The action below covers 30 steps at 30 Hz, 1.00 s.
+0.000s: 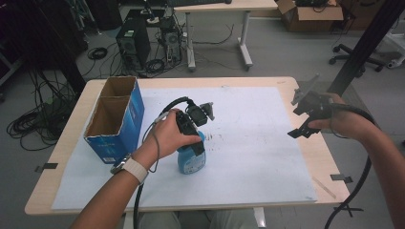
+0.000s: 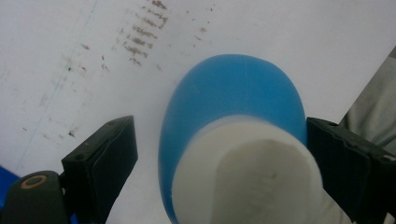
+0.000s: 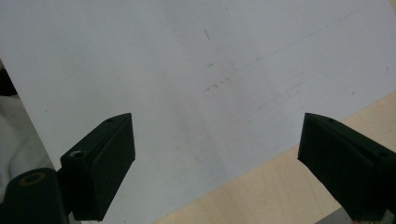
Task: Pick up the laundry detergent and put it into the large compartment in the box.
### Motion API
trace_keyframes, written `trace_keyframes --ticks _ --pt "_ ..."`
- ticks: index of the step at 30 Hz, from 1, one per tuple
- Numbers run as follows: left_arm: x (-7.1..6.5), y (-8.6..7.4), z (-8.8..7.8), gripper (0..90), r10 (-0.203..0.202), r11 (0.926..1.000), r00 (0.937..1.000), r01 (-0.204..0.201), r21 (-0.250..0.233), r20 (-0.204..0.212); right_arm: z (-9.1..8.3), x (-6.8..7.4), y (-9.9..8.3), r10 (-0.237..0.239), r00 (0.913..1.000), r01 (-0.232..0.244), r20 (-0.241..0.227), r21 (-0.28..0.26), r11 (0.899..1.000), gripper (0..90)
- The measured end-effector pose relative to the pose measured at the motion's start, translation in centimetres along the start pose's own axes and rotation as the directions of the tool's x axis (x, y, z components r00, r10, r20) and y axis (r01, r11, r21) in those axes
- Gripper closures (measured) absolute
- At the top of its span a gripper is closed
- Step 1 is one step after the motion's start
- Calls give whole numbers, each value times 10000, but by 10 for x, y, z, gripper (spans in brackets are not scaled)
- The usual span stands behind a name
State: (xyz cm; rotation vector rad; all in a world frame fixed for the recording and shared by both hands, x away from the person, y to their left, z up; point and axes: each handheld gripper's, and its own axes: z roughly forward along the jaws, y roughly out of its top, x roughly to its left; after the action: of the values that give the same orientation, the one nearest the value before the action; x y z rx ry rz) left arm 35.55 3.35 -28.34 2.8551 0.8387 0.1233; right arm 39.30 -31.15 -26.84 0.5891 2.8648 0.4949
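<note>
Biggest risk I see here: the left claw is straddling the bottle but the grip isn't sealed. In the left gripper view the jaws are apart, 1 pad at 3 o'clock looks right up against the white cap end, while the pad at 9 o'clock has a clear strip of paper showing between it and the blue body. So it's open around the bottle, not clamped. If the hand lifts like that, my guess is the rounded plastic just rolls out or tips over. And closing unevenly could shove the bottle sideways toward 9 o'clock before both pads bite

Other thing: the bottle looks smooth and curved, so a pinch up near the cap could let it swing or slip through once it's off the counter

Where stuff is: in the high view the bottle stands on the white sheet a bit left of centre, with the left claw on it from about 12 o'clock and the hand wrapped over the top. The blue box sits near it at roughly 10 o'clock, both compartments open, so a sloppy swing could clip its wall

Right claw is spread wide with nothing between, hanging over the sheet's edge at 3 o'clock, well apart from the bottle
</note>
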Motion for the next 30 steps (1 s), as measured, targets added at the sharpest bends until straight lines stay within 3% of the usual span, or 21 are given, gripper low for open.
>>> trace_keyframes --ticks 30 --pt "3 0 2 295 -91 9999 9999 91 54 108 1 -1 -4 70 10000 -70 60 -17 10000 111"
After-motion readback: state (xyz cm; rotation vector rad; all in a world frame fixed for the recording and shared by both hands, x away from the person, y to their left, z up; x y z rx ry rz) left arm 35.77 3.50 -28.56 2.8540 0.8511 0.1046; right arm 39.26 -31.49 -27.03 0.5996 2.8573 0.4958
